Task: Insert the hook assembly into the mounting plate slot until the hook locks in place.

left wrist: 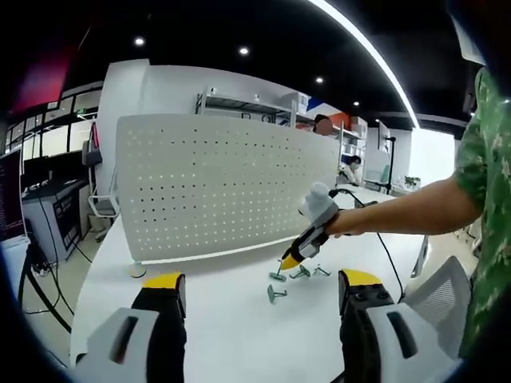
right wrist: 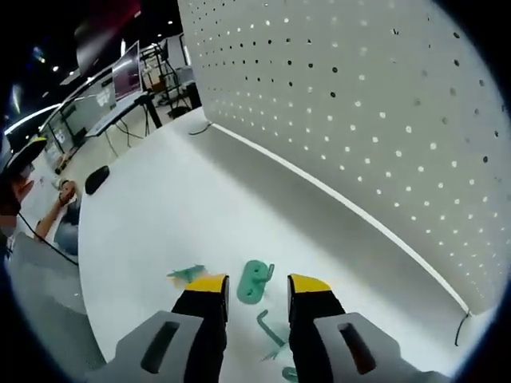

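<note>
A white pegboard mounting plate (left wrist: 223,183) stands upright across the white table (left wrist: 231,335). Several small green hook assemblies (left wrist: 277,276) lie on the table in front of it. My left gripper (left wrist: 262,283) is open wide and empty, well short of them. The right gripper (left wrist: 289,262), held by a person's arm from the right, points down at the hooks. In the right gripper view, my right gripper (right wrist: 259,285) is open with one green hook (right wrist: 255,282) lying just past its fingertips, between them. Another hook (right wrist: 188,274) lies to the left, and a third (right wrist: 271,327) under the jaws. The pegboard (right wrist: 383,120) rises on the right.
A round foot (left wrist: 137,271) supports the pegboard's left end. A black cable (left wrist: 383,239) runs over the table on the right, beside a grey chair (left wrist: 435,295). A black mouse-like object (right wrist: 97,179) lies at the far table edge. Desks with monitors stand beyond.
</note>
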The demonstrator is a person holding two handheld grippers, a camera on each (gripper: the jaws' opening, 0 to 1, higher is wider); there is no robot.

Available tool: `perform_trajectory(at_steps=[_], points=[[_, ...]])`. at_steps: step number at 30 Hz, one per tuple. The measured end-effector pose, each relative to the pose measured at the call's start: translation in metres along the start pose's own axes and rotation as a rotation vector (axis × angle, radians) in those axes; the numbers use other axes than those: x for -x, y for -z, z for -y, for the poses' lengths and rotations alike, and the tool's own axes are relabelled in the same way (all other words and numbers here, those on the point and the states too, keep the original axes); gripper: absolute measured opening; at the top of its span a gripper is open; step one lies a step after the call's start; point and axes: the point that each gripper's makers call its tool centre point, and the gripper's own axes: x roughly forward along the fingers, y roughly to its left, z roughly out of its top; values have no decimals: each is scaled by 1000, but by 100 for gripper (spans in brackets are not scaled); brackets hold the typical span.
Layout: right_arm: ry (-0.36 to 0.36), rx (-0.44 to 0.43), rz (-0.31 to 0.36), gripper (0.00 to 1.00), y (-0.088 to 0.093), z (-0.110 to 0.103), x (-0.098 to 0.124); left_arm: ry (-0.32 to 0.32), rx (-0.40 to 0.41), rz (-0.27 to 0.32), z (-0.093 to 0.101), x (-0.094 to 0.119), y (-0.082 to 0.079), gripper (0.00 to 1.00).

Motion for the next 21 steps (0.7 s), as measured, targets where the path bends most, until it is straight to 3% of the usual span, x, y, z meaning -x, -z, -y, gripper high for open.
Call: perform_trajectory(at_steps=[21], points=[[-50,5,-92,16,6,1,-17,-1,16,-11,3,-3,6,79]])
